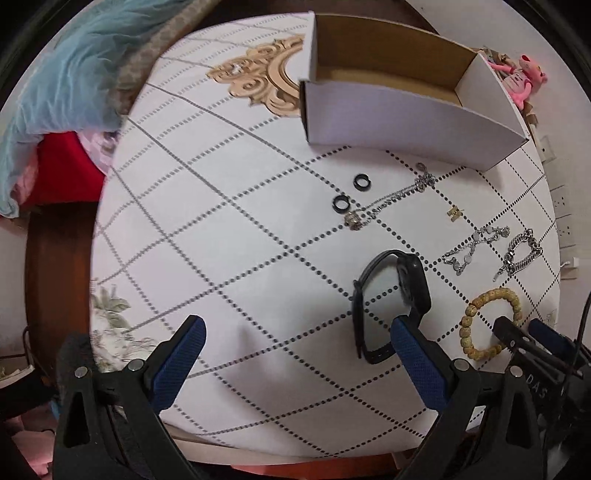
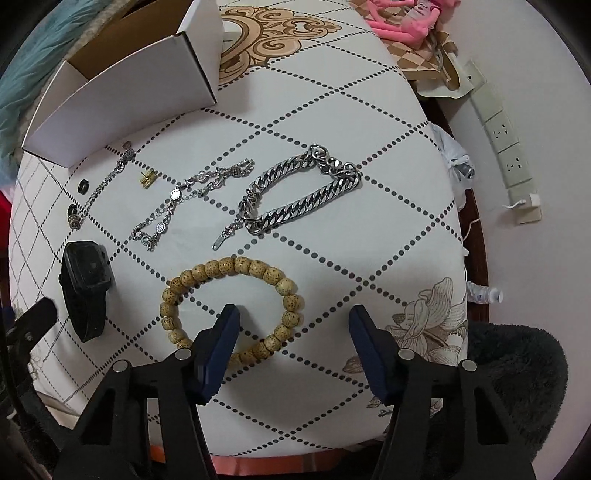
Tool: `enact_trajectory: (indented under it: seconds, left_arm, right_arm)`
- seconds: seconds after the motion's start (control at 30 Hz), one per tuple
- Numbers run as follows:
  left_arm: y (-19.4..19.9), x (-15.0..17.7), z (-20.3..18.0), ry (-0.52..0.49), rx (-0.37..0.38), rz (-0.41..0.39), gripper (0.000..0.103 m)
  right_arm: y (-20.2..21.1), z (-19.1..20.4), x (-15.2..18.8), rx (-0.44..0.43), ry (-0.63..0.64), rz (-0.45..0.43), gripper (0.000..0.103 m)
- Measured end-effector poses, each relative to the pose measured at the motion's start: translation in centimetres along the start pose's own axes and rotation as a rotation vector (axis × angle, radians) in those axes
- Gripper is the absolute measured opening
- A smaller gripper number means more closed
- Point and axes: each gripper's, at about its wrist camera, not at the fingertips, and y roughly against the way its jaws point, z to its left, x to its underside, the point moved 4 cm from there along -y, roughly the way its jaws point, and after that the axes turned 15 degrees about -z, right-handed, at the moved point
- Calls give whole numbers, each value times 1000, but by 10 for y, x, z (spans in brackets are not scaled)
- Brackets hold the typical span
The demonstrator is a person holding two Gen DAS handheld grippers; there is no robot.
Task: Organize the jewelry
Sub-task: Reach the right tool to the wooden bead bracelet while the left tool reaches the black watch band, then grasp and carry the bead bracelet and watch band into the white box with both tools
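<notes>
Jewelry lies on a white cloth-covered table (image 1: 221, 258). A black watch (image 1: 391, 302) lies by my left gripper's right finger; it also shows in the right wrist view (image 2: 86, 284). My left gripper (image 1: 295, 332) is open and empty. A wooden bead bracelet (image 2: 229, 306) lies under my open right gripper (image 2: 295, 321), its left finger inside the loop. A heavy silver chain bracelet (image 2: 299, 192), a thin silver bracelet (image 2: 184, 199), a gold earring (image 2: 147, 179), a thin necklace (image 1: 391, 199) and two black rings (image 1: 351, 192) lie beyond. An open cardboard box (image 1: 399, 110) stands at the back.
A pink plush toy (image 2: 402, 18) lies at the far table edge. A wall power strip (image 2: 506, 144) is on the right. Blue fabric (image 1: 66, 74) and red cloth (image 1: 66, 166) lie left of the table. A dark fluffy seat (image 2: 517, 369) is at the near right.
</notes>
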Motion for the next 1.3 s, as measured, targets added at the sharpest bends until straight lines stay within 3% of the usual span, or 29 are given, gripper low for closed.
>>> enact_trajectory:
  seconds: [0.07,0.17,0.23,0.37,0.43,0.5,0.53,0.57,0.6,0.77,0.97,1.13,1.3]
  left_arm:
    - [-9,0,-3,5,23,13,95]
    - [-21,1,-10,-13,30,28,76]
    - [-29,2,-12,-23,28,29,55]
    - [-29,2,-20,-53,53,-12,33]
    - [-27,3,-25,-64,73,-24,17]
    - [-27,4,-26,-72,79,-43,11]
    - [-27,5,-26,-73,79,-49,7]
    - [-27,6,-26,-72,81,-54,6]
    - [-24,7,-27,-66,79,-56,6]
    - [-15,13,-21,-53,92,-73,4]
    - [19,10,-13,-28,137,-119,4]
    - [53,-9,-8,-27,168,-168,4]
    - [73,-56,-2,-5,206,-223,4]
  right_arm:
    - [2,0,1,-2,5,-5,56]
    - [3,-3,2,-5,7,-2,51]
    - [2,-5,0,-8,7,4,49]
    - [2,-7,-2,-6,10,4,49]
    - [2,-5,-4,-7,14,-2,49]
    - [4,-4,-3,-8,17,-11,49]
    - [5,-4,-3,-8,20,-19,43]
    - [7,-3,-3,-11,26,-35,35]
    - [9,-2,-2,-8,31,-48,10]
    - [14,-4,-1,-69,-25,-36,9]
    - [53,-2,-15,-176,-67,-98,9]
    - [91,8,-41,-244,-42,-164,9]
    - [124,23,-78,-314,-27,-226,9]
